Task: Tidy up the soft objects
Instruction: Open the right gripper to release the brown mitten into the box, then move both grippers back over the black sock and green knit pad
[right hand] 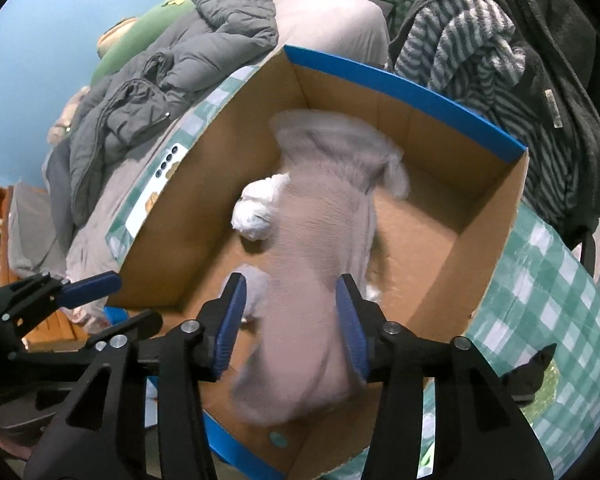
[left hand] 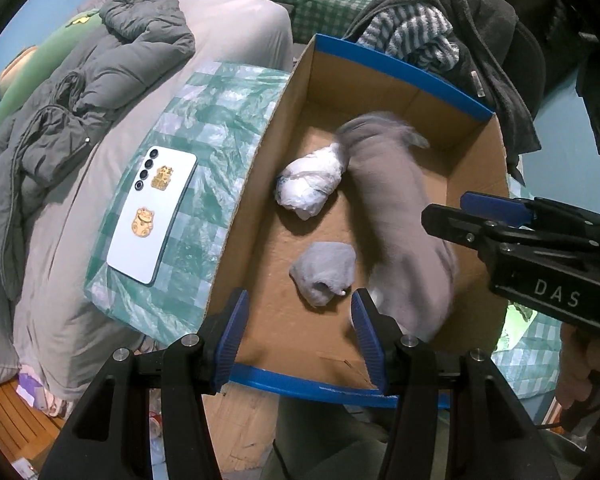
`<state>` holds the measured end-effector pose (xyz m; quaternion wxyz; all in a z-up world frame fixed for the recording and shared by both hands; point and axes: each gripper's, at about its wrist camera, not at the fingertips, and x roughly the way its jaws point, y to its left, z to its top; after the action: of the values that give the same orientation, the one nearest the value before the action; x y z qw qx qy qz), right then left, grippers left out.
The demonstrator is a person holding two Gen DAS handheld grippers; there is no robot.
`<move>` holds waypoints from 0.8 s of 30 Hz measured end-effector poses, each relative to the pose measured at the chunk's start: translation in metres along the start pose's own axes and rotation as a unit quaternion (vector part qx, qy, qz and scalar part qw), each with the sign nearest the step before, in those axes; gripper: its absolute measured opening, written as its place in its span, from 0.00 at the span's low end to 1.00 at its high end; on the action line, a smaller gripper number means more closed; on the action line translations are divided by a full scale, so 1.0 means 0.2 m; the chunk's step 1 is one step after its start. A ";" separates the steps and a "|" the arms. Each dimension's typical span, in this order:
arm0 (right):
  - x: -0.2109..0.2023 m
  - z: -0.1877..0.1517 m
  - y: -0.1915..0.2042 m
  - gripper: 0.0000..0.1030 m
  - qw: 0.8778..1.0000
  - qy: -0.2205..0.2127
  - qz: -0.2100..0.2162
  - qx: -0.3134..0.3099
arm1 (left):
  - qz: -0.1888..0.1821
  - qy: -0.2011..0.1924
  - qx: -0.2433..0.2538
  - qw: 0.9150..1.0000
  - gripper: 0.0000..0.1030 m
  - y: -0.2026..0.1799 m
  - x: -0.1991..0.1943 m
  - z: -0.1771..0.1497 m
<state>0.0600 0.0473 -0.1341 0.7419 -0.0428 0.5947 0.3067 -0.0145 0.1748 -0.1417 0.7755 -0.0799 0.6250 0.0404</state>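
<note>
A cardboard box with blue rim sits on a checkered cloth. Inside lie a white crumpled bundle and a small grey rolled cloth. A long grey fleece garment, motion-blurred, hangs or falls into the box below my right gripper, whose jaws stand open on either side of it without pinching it. My right gripper also shows in the left wrist view. My left gripper is open and empty over the box's near rim.
A white phone lies on the green checkered cloth left of the box. A grey jacket is piled on the bed. Striped and dark garments hang on a chair behind the box.
</note>
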 end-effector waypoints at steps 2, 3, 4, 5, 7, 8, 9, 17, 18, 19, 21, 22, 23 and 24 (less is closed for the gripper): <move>-0.02 0.00 -0.01 0.53 1.000 -0.006 -0.002 0.002 | -0.001 -0.001 0.001 1.000 0.53 -0.01 -0.01 0.00; -0.03 -0.01 -0.01 0.53 1.000 -0.007 -0.004 0.003 | -0.004 -0.003 0.002 1.000 0.53 -0.01 -0.02 0.00; -0.04 -0.01 -0.01 0.54 1.000 -0.008 -0.005 0.005 | -0.005 -0.004 0.002 1.000 0.53 -0.02 -0.03 0.00; -0.05 -0.02 -0.02 0.55 1.000 -0.010 -0.005 0.007 | -0.005 -0.005 0.004 1.000 0.53 -0.03 -0.03 0.00; -0.07 -0.03 -0.03 0.56 1.000 -0.012 -0.007 0.012 | -0.008 -0.007 0.007 1.000 0.53 -0.04 -0.05 0.00; -0.09 -0.05 -0.04 0.58 1.000 -0.014 -0.007 0.016 | -0.010 -0.009 0.008 1.000 0.53 -0.05 -0.06 0.00; -0.10 -0.05 -0.04 0.59 1.000 -0.015 -0.007 0.019 | -0.010 -0.011 0.009 1.000 0.53 -0.06 -0.07 0.00; -0.20 -0.14 -0.12 0.61 0.999 -0.020 -0.009 0.043 | -0.022 -0.022 0.025 0.999 0.54 -0.16 -0.13 0.00; -0.22 -0.16 -0.13 0.62 0.999 -0.022 -0.010 0.046 | -0.022 -0.024 0.029 0.999 0.54 -0.17 -0.14 0.00; -0.24 -0.17 -0.15 0.64 0.998 -0.025 -0.011 0.049 | -0.023 -0.025 0.032 0.999 0.54 -0.19 -0.14 0.00; -0.27 -0.19 -0.17 0.65 0.998 -0.031 -0.013 0.059 | -0.025 -0.027 0.037 0.999 0.56 -0.22 -0.15 -0.01; -0.29 -0.21 -0.20 0.65 0.997 -0.033 -0.014 0.065 | -0.027 -0.028 0.040 0.998 0.56 -0.23 -0.15 -0.01; -0.31 -0.23 -0.22 0.65 0.997 -0.036 -0.016 0.070 | -0.028 -0.028 0.042 0.998 0.56 -0.24 -0.15 -0.01; -0.32 -0.24 -0.23 0.65 0.996 -0.037 -0.016 0.074 | -0.030 -0.027 0.046 0.998 0.56 -0.26 -0.15 -0.01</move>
<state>0.0358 -0.0358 -0.1033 0.7696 0.0143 0.5870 0.2511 -0.0137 0.1243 -0.1080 0.7959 -0.0619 0.6022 -0.0094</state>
